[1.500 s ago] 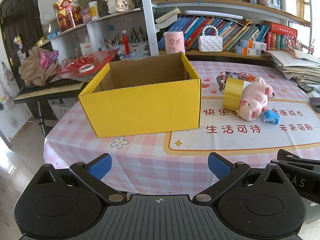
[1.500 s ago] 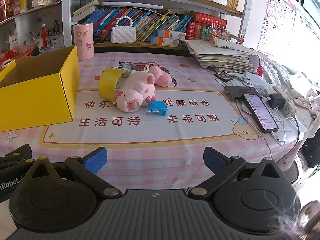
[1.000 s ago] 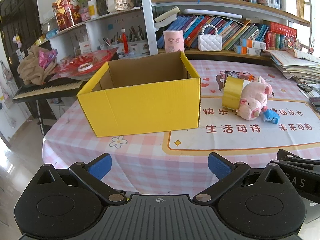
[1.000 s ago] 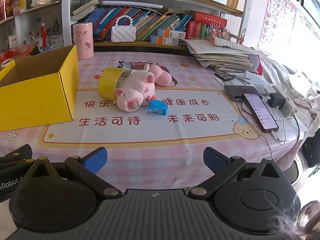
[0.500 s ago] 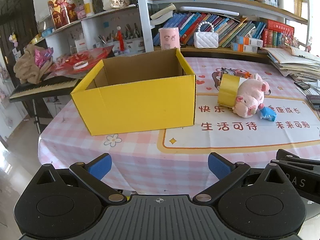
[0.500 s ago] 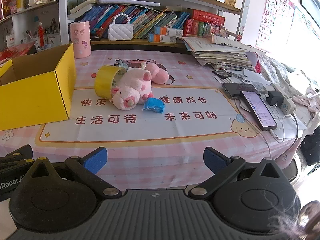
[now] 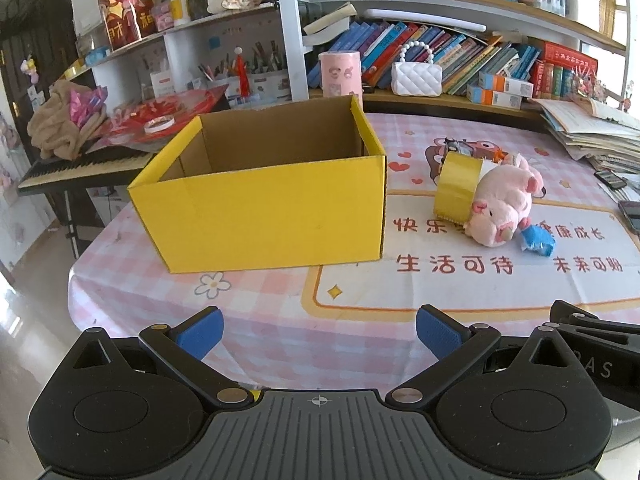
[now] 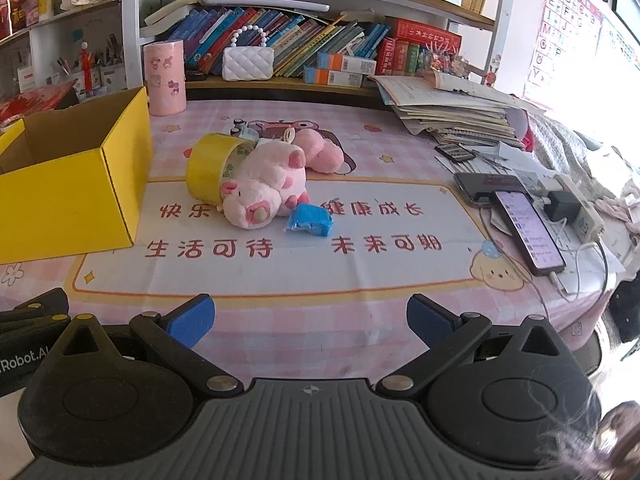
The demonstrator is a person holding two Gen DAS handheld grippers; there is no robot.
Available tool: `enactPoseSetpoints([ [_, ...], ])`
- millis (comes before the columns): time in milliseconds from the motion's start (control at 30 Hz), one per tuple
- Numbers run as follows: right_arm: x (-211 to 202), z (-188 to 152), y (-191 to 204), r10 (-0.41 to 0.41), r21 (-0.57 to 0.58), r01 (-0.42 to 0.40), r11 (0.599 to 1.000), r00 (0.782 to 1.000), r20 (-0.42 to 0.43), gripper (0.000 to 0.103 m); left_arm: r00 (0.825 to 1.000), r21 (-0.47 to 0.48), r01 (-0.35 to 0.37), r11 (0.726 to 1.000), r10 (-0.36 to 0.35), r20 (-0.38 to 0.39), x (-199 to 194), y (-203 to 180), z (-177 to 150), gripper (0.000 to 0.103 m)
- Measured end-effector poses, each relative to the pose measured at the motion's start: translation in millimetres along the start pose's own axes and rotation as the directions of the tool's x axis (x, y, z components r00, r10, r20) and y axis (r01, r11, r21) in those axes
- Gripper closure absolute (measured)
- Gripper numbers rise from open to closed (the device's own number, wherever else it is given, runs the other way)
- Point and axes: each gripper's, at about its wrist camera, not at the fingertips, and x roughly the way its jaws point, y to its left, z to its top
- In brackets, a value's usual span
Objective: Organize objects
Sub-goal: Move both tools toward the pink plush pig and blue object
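Observation:
An open yellow cardboard box (image 7: 264,208) stands on the pink checked tablecloth; it also shows at the left of the right wrist view (image 8: 72,196). To its right lie a roll of yellow tape (image 7: 456,186) (image 8: 210,168), a pink plush pig (image 7: 502,210) (image 8: 268,190) leaning on the roll, and a small blue packet (image 7: 538,240) (image 8: 312,222). A few small items lie behind the tape, partly hidden. My left gripper (image 7: 318,330) is open and empty, short of the box. My right gripper (image 8: 310,316) is open and empty, short of the pig and packet.
Two phones (image 8: 524,224) with chargers and cables lie at the table's right edge, beside a stack of papers (image 8: 448,112). A pink cylinder (image 8: 165,78) and white purse (image 8: 248,62) stand by the bookshelf at the back. A keyboard (image 7: 80,164) sits left of the table.
Both grippers have risen and come slightly nearer the table over the frames; the box and toys sit lower in view. Both stay open. Nothing on the table moved.

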Motion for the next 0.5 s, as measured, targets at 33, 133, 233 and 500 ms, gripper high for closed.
enactPoseSetpoints([
  [33,2.7,2.6,-1.9,0.007,-0.002,-0.007,1.0,1.0,0.001,0.0,1.0,-0.003,-0.001,1.0,0.001,-0.002,1.5,-1.6,2.0,0.0],
  [133,12.9,12.2,-7.4,0.032,-0.015,-0.032,0.999,0.999,0.003,0.0,1.0,-0.019,-0.003,1.0,0.003,-0.014,8.0,-6.8,7.9,0.0],
  [233,24.7,20.3,-13.0,0.054,-0.037,-0.054,0.998,0.999,0.001,0.0,0.999,-0.045,0.003,0.999,-0.005,-0.038,16.0,-12.5,13.7,0.0],
  [500,62.5,40.7,-32.9,0.102,-0.055,-0.104,0.993,0.994,-0.035,0.002,0.997,-0.062,0.024,0.998,-0.028,-0.066,33.4,-35.4,25.1,0.0],
])
